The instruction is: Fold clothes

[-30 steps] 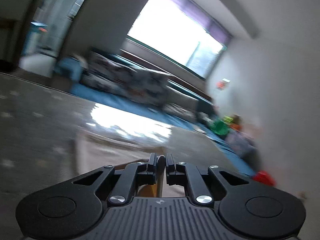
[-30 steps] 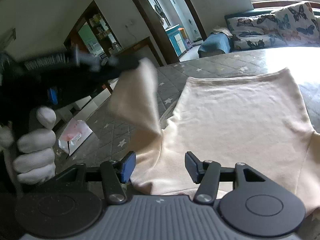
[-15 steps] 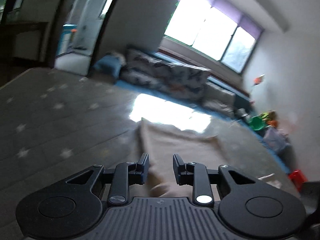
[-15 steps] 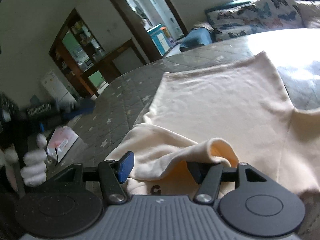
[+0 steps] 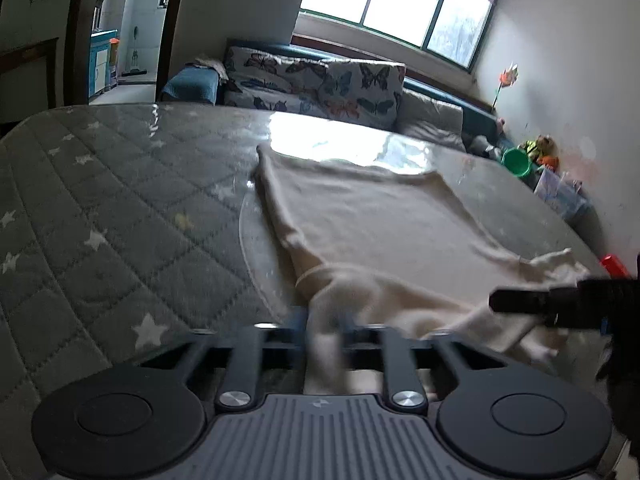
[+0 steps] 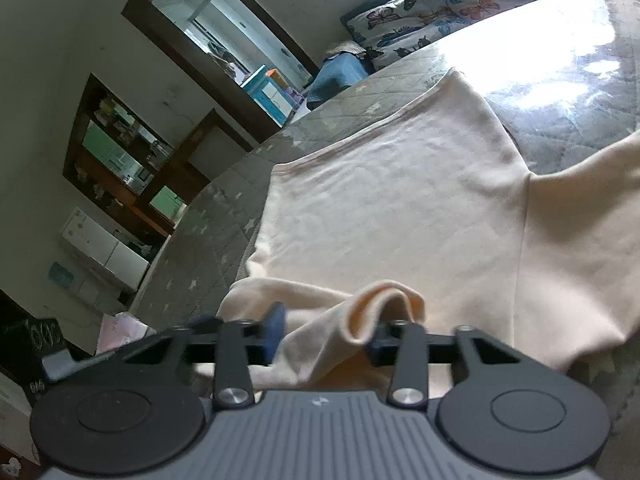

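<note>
Cream shirt (image 6: 400, 208) flat on quilted mattress (image 5: 100, 208); left gripper (image 5: 324, 328) and right gripper (image 6: 324, 332) each just closing, near-edge fabric between fingers.

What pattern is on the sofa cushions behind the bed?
Colourful butterflies on a pale ground, on the sofa cushions; clearest in the left wrist view.

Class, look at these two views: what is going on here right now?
A person with a tool in each hand is folding a cream shirt spread on a grey star-quilted mattress. The left tool has just been closing and pinches a bunched bit of the shirt's near edge. The right tool has also just been closing, with a raised fold of cloth between its jaws. The rest of the shirt lies flat.
</note>
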### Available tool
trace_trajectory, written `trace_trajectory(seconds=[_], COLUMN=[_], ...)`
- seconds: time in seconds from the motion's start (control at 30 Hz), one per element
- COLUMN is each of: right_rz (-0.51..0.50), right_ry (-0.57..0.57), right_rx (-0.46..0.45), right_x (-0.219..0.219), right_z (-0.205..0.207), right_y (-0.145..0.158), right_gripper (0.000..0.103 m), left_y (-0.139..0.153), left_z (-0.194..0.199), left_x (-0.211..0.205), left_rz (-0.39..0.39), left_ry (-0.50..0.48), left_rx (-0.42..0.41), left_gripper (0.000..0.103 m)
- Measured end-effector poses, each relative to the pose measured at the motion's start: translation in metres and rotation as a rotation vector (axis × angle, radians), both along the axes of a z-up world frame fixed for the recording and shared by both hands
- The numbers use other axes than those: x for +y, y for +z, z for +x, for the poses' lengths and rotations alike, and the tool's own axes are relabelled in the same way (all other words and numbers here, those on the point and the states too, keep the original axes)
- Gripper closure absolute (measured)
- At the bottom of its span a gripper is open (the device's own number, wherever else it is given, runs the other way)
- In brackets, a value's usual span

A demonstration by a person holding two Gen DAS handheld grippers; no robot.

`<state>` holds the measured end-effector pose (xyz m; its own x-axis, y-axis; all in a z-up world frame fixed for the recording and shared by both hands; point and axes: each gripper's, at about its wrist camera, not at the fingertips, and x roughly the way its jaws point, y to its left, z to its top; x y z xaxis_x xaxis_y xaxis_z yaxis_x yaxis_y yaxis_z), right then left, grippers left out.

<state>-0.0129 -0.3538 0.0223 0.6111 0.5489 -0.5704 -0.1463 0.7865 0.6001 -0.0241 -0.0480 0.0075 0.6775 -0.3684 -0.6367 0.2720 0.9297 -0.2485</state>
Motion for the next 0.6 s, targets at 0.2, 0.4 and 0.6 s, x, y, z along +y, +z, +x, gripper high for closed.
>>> trace_trajectory(seconds=[0.2, 0.4, 0.6], right_rz=[-0.057, -0.102, -0.194], right_ry=[0.071, 0.112, -0.026], right_rx=[-0.143, -0.223, -0.046], right_x=[0.021, 0.027, -0.007], right_z=[0.011, 0.012, 0.017], right_y=[0.033, 0.045, 0.006], right_gripper=[0.096, 0.091, 0.084], left_y=[0.005, 0.002, 0.018], left_z=[-0.011, -0.013, -0.016], left_x=[0.007, 0.009, 0.012], left_rz=[-0.017, 0.037, 0.026], left_ry=[0.056, 0.082, 0.078], left_rx=[-0.036, -0.026, -0.071], left_gripper=[0.097, 0.089, 0.089])
